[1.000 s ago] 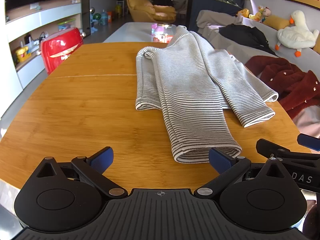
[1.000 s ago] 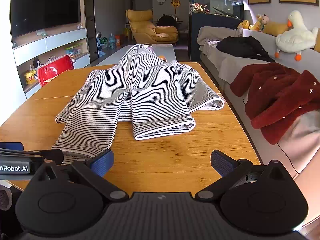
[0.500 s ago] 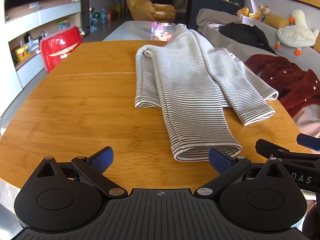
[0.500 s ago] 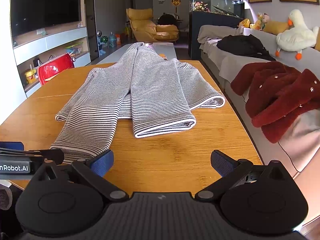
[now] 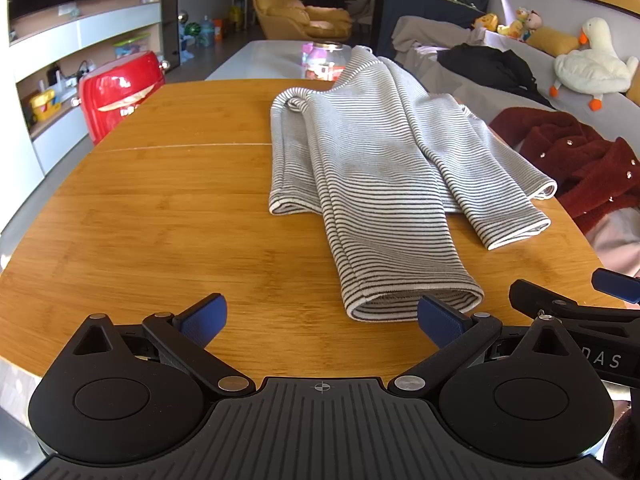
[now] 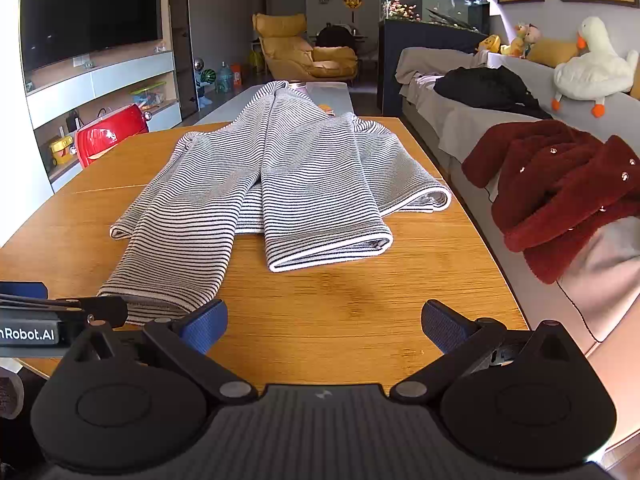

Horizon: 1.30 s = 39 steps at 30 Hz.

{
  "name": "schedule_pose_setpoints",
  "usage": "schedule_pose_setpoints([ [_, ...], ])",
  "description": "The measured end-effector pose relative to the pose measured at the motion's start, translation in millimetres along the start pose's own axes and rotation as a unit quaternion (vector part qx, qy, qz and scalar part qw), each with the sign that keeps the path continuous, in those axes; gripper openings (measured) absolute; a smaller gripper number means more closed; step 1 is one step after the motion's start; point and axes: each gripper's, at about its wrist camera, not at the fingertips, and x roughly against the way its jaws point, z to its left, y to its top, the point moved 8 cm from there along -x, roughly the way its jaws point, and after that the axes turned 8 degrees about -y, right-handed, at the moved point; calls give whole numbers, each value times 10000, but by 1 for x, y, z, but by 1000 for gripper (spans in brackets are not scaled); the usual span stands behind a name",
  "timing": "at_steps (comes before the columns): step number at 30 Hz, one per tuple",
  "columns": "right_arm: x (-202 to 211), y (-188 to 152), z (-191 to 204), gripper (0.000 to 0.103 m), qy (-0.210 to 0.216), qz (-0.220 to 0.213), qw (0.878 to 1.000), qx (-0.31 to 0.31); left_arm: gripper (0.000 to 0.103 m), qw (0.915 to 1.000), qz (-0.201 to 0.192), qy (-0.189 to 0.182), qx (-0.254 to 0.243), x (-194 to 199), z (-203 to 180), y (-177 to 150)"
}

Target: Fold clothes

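A grey-and-white striped garment [image 5: 376, 168] lies on the wooden table [image 5: 160, 216], its two long parts folded down toward me. My left gripper [image 5: 320, 318] is open just above the near table edge, its right pad close to the nearer cuff [image 5: 412, 300]. The same striped garment [image 6: 280, 184] fills the middle of the right wrist view. My right gripper [image 6: 324, 322] is open over bare wood in front of the shorter cuff [image 6: 332, 248], holding nothing. Each gripper shows at the edge of the other's view.
A red appliance [image 5: 120, 90] stands beyond the table's far left corner. A sofa on the right holds a dark red fuzzy coat [image 6: 560, 192], black clothing [image 6: 484, 88] and a white duck toy [image 6: 592, 68]. A jar [image 5: 324, 60] stands behind the garment.
Both grippers have crept slightly forward and lower toward the garment's near cuffs. The garment has not moved and the jaws stay open.
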Motion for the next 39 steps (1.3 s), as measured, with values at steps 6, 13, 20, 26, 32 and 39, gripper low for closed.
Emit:
schedule_pose_setpoints([
  [6, -1, 0, 0, 103, 8, 7, 10000, 1, 103, 10000, 8, 1, 0, 0, -1, 0],
  [13, -1, 1, 1, 103, 8, 15, 10000, 2, 103, 10000, 9, 2, 1, 0, -1, 0],
  [20, -1, 1, 1, 103, 9, 14, 10000, 0, 103, 10000, 12, 0, -2, 0, -1, 0],
  [26, -1, 0, 2, 103, 12, 25, 10000, 6, 103, 10000, 13, 10, 14, -1, 0, 1],
  [32, -3, 2, 3, 103, 17, 21, 10000, 70, 103, 10000, -12, 7, 0, -2, 1, 4],
  [39, -13, 7, -3, 103, 52, 11, 10000, 63, 103, 9999, -92, -87, 14, -7, 5, 21],
])
